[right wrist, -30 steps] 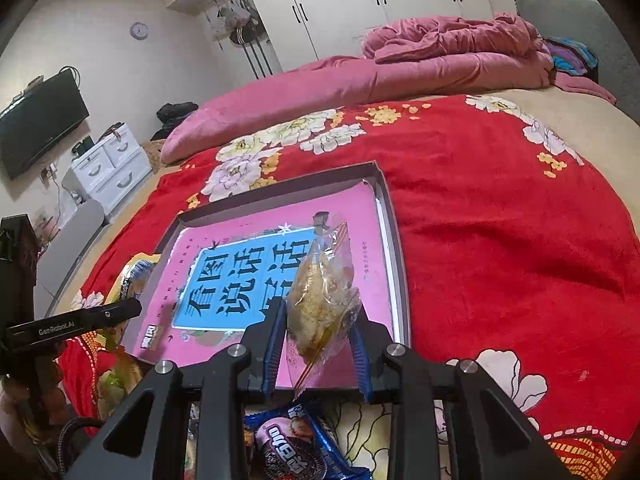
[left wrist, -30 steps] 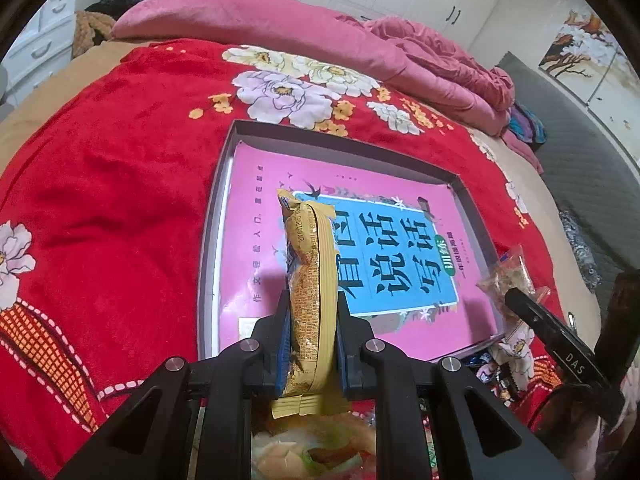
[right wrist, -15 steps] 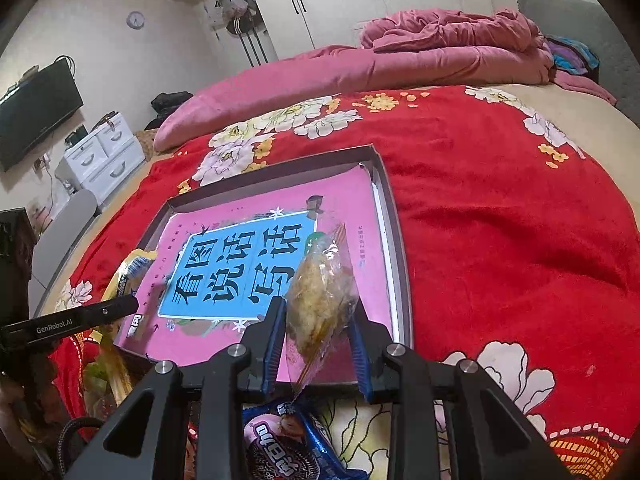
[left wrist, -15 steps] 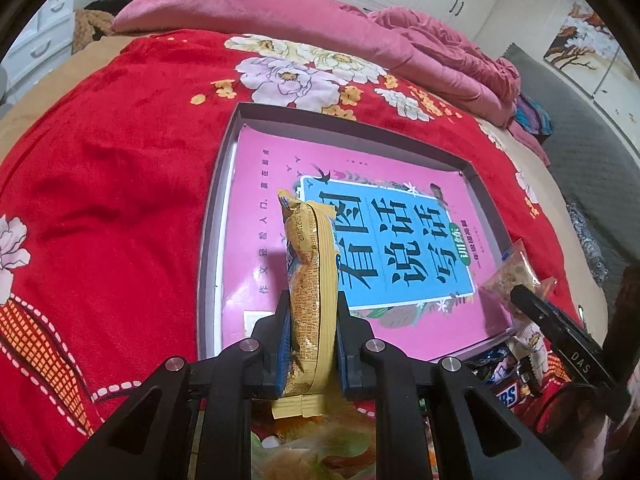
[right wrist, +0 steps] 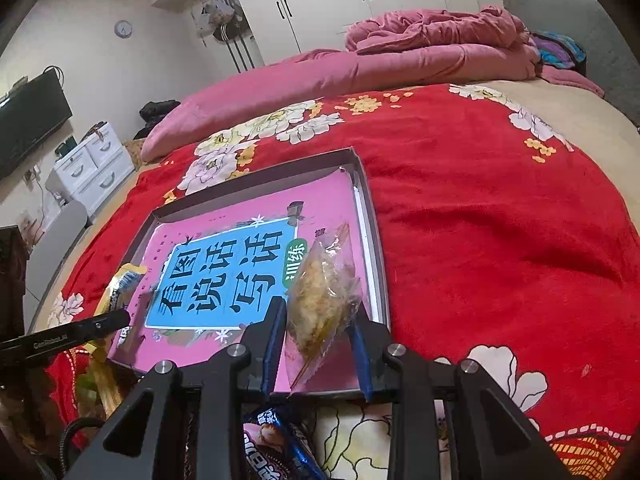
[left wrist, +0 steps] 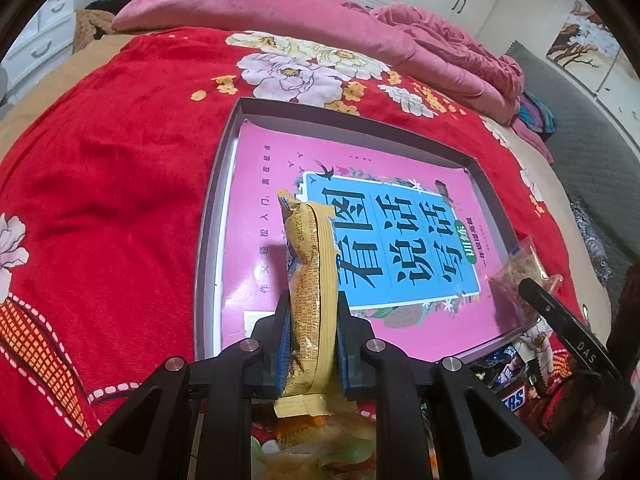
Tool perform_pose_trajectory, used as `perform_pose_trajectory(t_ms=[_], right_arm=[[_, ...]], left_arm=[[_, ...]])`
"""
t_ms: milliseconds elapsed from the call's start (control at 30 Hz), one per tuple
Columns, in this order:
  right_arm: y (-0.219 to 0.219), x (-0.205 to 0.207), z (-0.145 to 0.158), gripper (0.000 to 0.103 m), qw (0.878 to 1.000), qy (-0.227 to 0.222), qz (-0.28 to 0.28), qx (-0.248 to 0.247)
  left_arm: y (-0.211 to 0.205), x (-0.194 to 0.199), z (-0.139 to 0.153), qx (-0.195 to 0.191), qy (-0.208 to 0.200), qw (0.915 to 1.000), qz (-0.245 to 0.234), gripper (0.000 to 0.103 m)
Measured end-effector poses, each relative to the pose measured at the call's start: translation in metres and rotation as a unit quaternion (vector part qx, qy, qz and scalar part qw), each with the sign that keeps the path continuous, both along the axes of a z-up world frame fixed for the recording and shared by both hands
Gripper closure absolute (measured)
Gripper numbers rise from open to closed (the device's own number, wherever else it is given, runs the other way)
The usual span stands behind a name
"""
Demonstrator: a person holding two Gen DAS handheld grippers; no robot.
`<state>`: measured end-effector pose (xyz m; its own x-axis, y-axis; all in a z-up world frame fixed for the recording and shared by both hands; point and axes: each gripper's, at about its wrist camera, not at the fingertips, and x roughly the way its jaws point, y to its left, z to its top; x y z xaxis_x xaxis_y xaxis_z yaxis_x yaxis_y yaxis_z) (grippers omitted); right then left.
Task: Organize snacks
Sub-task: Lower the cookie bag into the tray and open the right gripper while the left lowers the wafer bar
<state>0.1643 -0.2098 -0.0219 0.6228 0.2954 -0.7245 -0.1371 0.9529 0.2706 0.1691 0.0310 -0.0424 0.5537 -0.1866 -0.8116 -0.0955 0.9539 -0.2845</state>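
Note:
A shallow grey box lined with a pink and blue booklet lies on the red flowered blanket. My left gripper is shut on a long yellow snack pack, held upright over the box's near left part. My right gripper is shut on a clear bag of pale crunchy snack, above the box's near right corner. That clear bag also shows at the right in the left wrist view, and the yellow pack at the left in the right wrist view.
Loose snacks lie on the blanket by the box's near edge: a dark Oreo pack, a Snickers bar and a green and yellow bag. A pink quilt lies across the far side of the bed. White drawers stand at the left.
Both grippers have edged a little closer to the box with their snacks still held. The loose packs at the near edge show more.

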Motion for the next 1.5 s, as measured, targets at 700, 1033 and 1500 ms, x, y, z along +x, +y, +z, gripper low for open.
perform_pose_trajectory(t_ms=[700, 1033, 1500], right_arm=[[-0.006, -0.014, 0.005, 0.054, 1.000, 0.005, 0.016, -0.007], [-0.015, -0.019, 0.009, 0.054, 1.000, 0.006, 0.010, 0.015], [-0.015, -0.022, 0.016, 0.053, 1.000, -0.005, 0.016, 0.022]], left_arm=[[0.003, 0.001, -0.001, -0.006, 0.003, 1.0000, 0.005, 0.083], [0.003, -0.002, -0.002, -0.006, 0.008, 0.9999, 0.006, 0.078], [0.004, -0.006, 0.009, 0.001, 0.001, 1.0000, 0.007, 0.063]])
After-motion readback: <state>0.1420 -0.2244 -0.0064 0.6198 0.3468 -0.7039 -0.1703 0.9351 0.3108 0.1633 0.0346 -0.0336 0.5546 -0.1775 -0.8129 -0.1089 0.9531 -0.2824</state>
